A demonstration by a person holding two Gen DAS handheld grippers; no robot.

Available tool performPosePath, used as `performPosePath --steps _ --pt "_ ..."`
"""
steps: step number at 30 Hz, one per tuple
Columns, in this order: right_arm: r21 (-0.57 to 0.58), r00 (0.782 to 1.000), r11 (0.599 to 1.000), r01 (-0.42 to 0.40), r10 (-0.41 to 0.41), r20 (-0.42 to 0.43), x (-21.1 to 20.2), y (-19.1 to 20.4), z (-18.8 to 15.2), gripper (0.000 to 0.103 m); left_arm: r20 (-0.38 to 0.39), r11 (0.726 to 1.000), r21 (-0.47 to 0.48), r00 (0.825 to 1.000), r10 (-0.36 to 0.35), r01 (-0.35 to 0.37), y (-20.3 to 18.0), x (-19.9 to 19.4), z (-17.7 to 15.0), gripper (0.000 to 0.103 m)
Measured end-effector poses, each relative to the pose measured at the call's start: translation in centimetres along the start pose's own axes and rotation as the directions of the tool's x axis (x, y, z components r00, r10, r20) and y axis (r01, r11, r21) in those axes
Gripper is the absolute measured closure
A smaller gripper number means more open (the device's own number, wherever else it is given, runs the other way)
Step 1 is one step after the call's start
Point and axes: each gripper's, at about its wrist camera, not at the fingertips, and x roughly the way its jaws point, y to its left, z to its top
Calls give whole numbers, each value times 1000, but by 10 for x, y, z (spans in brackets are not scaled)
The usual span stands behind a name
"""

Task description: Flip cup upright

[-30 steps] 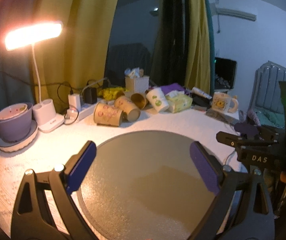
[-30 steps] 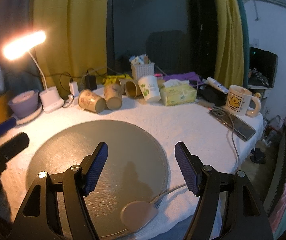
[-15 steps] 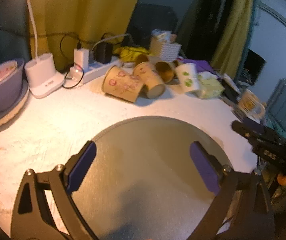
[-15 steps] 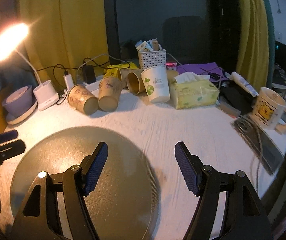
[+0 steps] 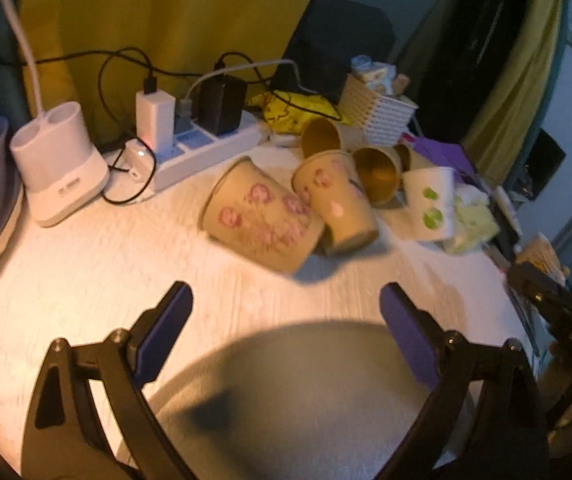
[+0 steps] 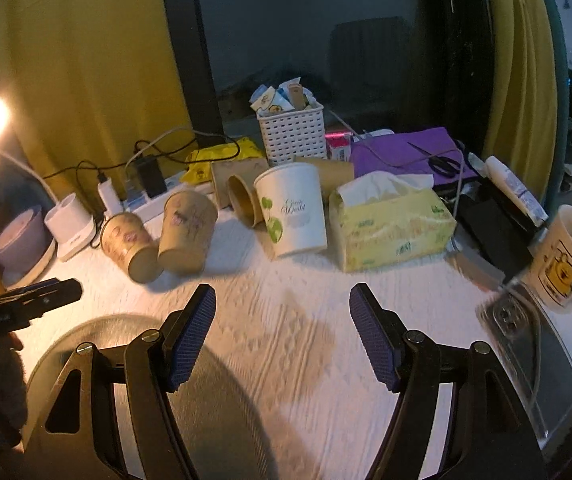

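Note:
Several paper cups lie on their sides on the white table. A tan cup with pink flowers (image 5: 264, 226) lies nearest my left gripper (image 5: 286, 320), which is open and empty just in front of it. A second tan cup (image 5: 335, 204) rests against it. In the right wrist view the same two cups (image 6: 128, 246) (image 6: 188, 230) lie left of centre. A white cup with green print (image 6: 291, 210) stands mouth down ahead of my right gripper (image 6: 282, 320), which is open and empty. More tan cups (image 6: 244, 198) lie behind.
A round grey mat (image 5: 317, 392) lies under both grippers. A power strip with chargers (image 5: 206, 146), a lamp base (image 5: 58, 176) and a purple bowl (image 6: 20, 238) are at the left. A tissue pack (image 6: 393, 226), a white basket (image 6: 291, 132), a mug (image 6: 565, 260) and a phone (image 6: 525, 344) are at the right.
Both grippers have moved forward over the mat toward the cups, which now look larger and closer. Both stay open and empty.

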Motion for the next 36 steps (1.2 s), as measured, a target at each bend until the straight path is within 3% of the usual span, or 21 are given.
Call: performPosePath --steps 8,13,15,17,22,28,36 --pt "16 1000 1000 -14 14 -2 14 -12 13 30 -46 983 -183 999 -20 12 17 49 35 8" --pt "35 1000 999 -20 21 -20 25 -21 9 30 -90 956 -294 995 -46 18 32 77 41 8" --pt "42 999 999 -21 22 -26 28 -23 6 30 -100 958 -285 994 -46 15 30 85 42 11" --pt "50 999 998 -24 26 -32 29 -24 3 30 -97 963 -271 995 -34 6 29 88 42 23" --pt "68 999 997 -22 25 -37 26 -22 -4 30 -89 974 -226 995 -42 21 29 83 40 34" --pt "62 999 997 -40 41 -23 8 -3 -12 30 -84 988 -145 994 -67 54 30 60 29 36" --pt "36 999 998 -51 51 -2 -25 29 -30 30 9 991 8 991 -134 134 22 -10 -2 36"
